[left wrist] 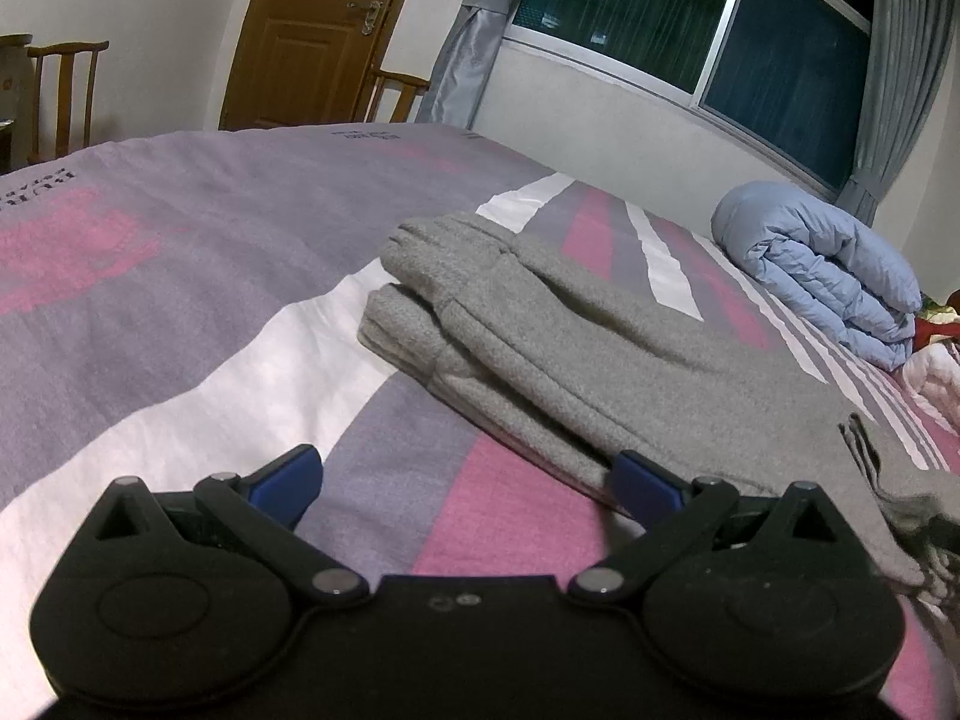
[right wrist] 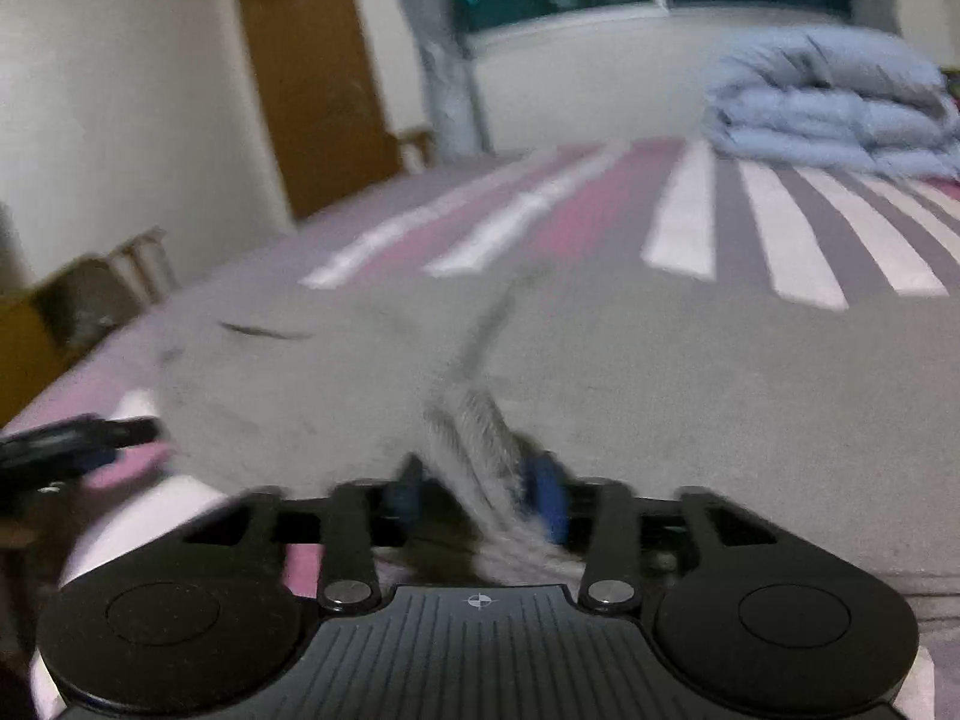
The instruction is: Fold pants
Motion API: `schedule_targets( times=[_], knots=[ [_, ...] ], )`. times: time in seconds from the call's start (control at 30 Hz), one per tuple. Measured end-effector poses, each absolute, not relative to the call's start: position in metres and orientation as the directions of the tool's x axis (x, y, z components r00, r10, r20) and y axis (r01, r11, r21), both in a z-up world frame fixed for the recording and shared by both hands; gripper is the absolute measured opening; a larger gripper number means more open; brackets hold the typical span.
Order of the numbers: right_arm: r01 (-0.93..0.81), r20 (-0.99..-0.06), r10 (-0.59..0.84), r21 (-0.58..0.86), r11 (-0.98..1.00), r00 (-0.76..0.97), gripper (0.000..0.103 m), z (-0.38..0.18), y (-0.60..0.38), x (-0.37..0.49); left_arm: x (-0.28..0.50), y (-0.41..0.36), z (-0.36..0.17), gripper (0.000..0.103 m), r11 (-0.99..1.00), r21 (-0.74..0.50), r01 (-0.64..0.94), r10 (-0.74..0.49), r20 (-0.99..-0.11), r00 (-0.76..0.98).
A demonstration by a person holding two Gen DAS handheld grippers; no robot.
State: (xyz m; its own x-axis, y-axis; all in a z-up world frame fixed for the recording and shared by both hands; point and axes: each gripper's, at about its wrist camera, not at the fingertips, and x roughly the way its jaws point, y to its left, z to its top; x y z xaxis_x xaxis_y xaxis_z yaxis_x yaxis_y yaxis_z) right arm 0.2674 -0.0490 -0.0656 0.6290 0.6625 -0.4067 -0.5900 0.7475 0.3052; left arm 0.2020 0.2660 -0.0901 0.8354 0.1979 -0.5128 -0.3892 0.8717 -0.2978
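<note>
Right gripper (right wrist: 477, 495) jaws pinched on ribbed edge of grey pants (right wrist: 660, 372); left gripper (left wrist: 465, 480) jaws wide, empty.

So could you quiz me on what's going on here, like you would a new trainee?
1. True or false: the left tool is shut on the grey pants.
2. Which does the right tool grip?
A. the folded blue quilt
B. the ribbed band of the pants
C. nothing
3. Fill in: the pants lie on a striped ____.

Key
1. False. Its fingers are spread apart and hold nothing; the right finger sits by the pants' edge.
2. B. The ribbed grey fabric passes between its blue fingers, though the right wrist view is blurred.
3. Bedsheet, in purple, pink and white.
</note>
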Motion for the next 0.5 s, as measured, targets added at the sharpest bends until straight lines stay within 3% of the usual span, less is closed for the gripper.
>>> schedule_targets(
  times=[0.17,0.23,0.3,0.33,0.4,0.5],
  knots=[
    [-0.501,-0.335,0.637,0.410,0.762,0.695,0.053,-0.060,-0.075,0.271,0.203,0.266,-0.091,0.097,0.870,-0.303,-0.388,0.196,-0.510,0.837],
    [-0.398,-0.369,0.554,0.420,0.816,0.746,0.044,-0.063,-0.079,0.281,0.203,0.266,-0.091,0.097,0.870,-0.303,-0.388,0.196,-0.511,0.837],
    [-0.337,-0.464,0.529,0.435,0.835,0.711,0.038,-0.071,-0.073,0.297,0.203,0.266,-0.092,0.097,0.871,-0.303,-0.388,0.195,-0.511,0.837],
    [-0.369,-0.496,0.581,0.463,0.806,0.645,0.037,-0.077,-0.066,0.303,0.203,0.267,-0.092,0.097,0.871,-0.304,-0.387,0.194,-0.512,0.837],
    [-0.465,-0.464,0.664,0.478,0.745,0.586,0.037,-0.070,-0.057,0.300,0.202,0.267,-0.092,0.097,0.870,-0.305,-0.388,0.193,-0.512,0.837],
    [-0.498,-0.459,0.652,0.422,0.757,0.603,0.037,-0.060,-0.059,0.292,0.202,0.266,-0.092,0.097,0.870,-0.305,-0.388,0.194,-0.511,0.837]
  ],
)
